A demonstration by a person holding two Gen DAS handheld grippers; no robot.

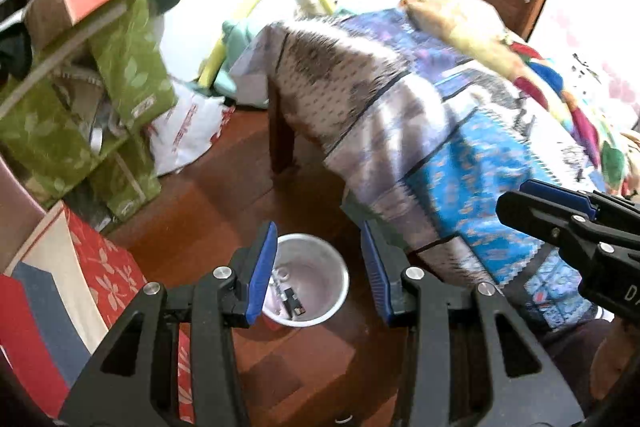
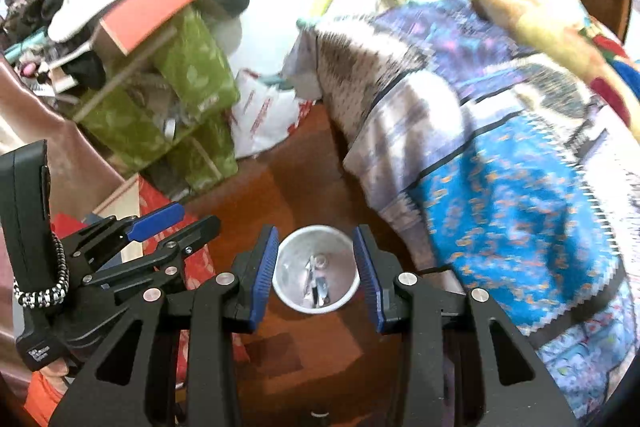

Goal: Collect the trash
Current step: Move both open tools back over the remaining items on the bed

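Looking down along both tools, we hover above a small round white bin (image 2: 315,279) standing on the reddish wooden floor (image 1: 224,195), with a few small scraps of trash (image 2: 318,277) lying at its bottom. Our left gripper (image 1: 318,269) has its jaws spread wide and holds nothing, and the bin shows in the gap between them. Our right gripper (image 2: 315,273) is likewise spread wide and empty, centred over the bin's mouth; we judge this is so that anything let go would fall straight in. In each view the other tool shows at the frame's side, near but not touching. To the right, a bed with a patterned blue and grey quilt (image 1: 460,147) hangs close beside the bin, so that side looks tight. To the left sit a red floral box (image 1: 92,267) and stacked green fabric boxes (image 1: 124,75). The open floor ahead of the bin gives the freest room to move.
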